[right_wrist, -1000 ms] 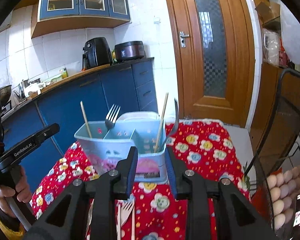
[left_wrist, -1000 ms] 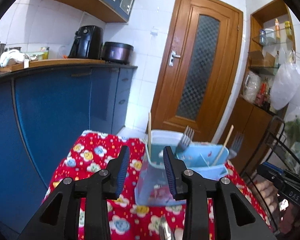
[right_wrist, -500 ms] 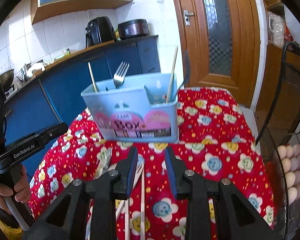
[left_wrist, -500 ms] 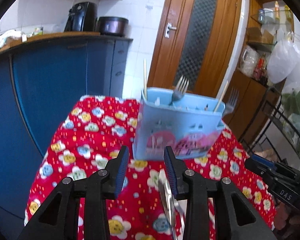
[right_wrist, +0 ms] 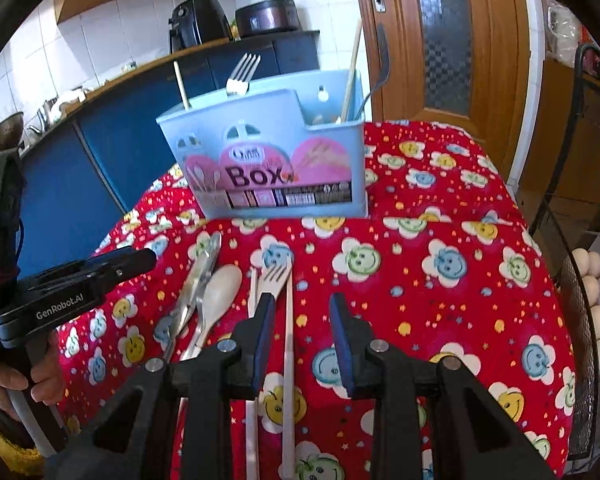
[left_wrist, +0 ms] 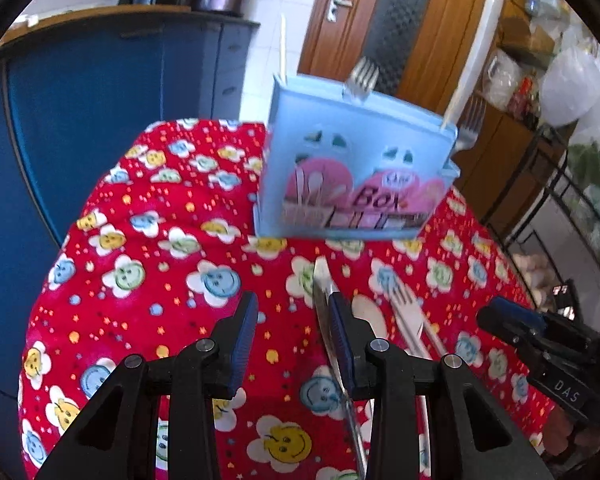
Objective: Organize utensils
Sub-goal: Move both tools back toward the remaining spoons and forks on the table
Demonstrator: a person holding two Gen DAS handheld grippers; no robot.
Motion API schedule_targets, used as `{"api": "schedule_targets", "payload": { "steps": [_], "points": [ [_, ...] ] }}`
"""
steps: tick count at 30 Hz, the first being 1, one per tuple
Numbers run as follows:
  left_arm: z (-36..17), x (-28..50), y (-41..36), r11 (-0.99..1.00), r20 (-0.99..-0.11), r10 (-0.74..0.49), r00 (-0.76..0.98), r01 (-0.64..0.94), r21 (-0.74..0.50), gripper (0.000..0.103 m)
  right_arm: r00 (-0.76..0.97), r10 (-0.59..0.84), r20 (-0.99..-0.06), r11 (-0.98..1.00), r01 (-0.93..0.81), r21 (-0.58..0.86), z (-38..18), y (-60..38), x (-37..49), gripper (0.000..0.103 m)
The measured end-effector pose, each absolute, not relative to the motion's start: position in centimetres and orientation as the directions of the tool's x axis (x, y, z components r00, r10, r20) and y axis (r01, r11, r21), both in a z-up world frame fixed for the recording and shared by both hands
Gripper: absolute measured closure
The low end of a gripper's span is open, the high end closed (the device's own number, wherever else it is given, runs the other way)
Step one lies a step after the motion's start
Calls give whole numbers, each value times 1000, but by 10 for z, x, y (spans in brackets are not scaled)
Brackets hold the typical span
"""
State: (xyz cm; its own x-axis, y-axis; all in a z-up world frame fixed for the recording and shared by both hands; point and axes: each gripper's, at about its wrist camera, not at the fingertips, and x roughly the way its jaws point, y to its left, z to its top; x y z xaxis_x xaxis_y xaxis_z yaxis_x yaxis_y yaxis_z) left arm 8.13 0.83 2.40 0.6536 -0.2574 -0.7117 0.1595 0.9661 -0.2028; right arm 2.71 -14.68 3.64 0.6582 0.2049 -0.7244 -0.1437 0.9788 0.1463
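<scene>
A light blue utensil box point(right_wrist: 276, 160) with a pink "Box" label stands on the red flowered tablecloth point(right_wrist: 440, 264) and holds forks and chopsticks; it also shows in the left wrist view point(left_wrist: 356, 176). On the cloth lie a metal knife point(left_wrist: 325, 304), a wooden spoon point(right_wrist: 220, 292), a wooden fork point(right_wrist: 274, 276), chopsticks point(right_wrist: 289, 364) and metal cutlery point(right_wrist: 192, 292). My left gripper point(left_wrist: 292, 320) is open, with the knife beside its right finger. My right gripper point(right_wrist: 302, 320) is open and empty above the chopsticks.
Blue kitchen cabinets point(left_wrist: 100, 92) stand to the left with appliances on the counter. A wooden door point(right_wrist: 448, 36) is behind the table. A wire rack with eggs point(right_wrist: 592, 292) stands at the right edge of the table.
Both grippers have pulled back and tilted down from the box. More of the cloth and the loose utensils on it have come into view.
</scene>
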Motion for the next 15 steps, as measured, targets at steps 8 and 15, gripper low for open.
{"api": "schedule_targets", "payload": {
  "steps": [8, 15],
  "points": [
    [-1, 86, -2, 959, -780, -284, 558, 188, -214, 66, 583, 211, -785, 976, -164, 141, 19, -142, 33, 72],
    [-12, 89, -10, 955, -809, -290, 512, 213, -208, 66, 520, 200, -830, 976, -175, 126, 5, -137, 41, 72]
  ]
}}
